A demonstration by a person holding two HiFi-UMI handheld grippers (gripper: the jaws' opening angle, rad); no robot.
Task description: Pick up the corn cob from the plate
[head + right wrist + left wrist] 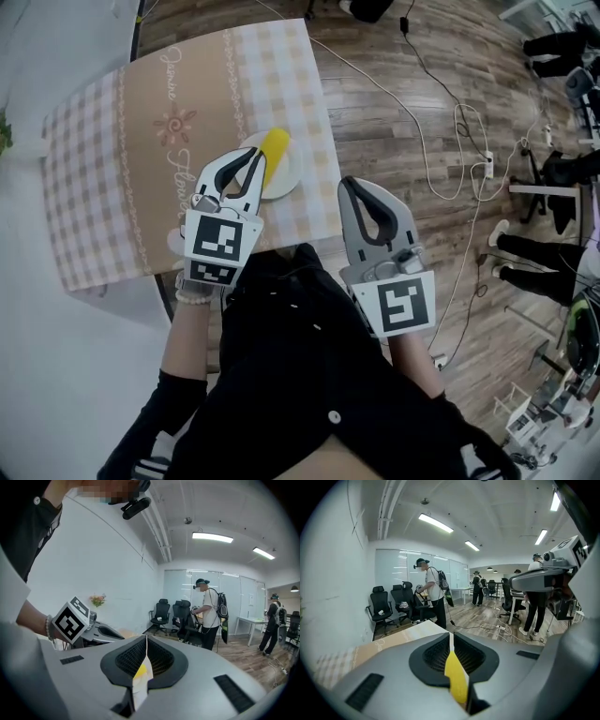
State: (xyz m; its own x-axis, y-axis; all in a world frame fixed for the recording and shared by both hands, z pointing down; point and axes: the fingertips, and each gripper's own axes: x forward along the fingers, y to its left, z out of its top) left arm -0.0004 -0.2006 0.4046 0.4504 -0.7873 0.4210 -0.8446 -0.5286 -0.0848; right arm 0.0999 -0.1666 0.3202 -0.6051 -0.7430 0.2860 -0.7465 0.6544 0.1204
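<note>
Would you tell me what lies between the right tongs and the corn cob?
Head view: between right tongs and corn cob lie only the plate's rim and a strip of checked tablecloth.

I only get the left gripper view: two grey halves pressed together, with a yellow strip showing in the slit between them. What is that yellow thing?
Observer: A corn cob. The head view shows it lying on a white plate on the table.
Operator: And what is the person's other tool doing?
Observer: The right gripper sits just past the table's edge, with wooden floor behind it. Its jaws are together, with nothing held.
</note>
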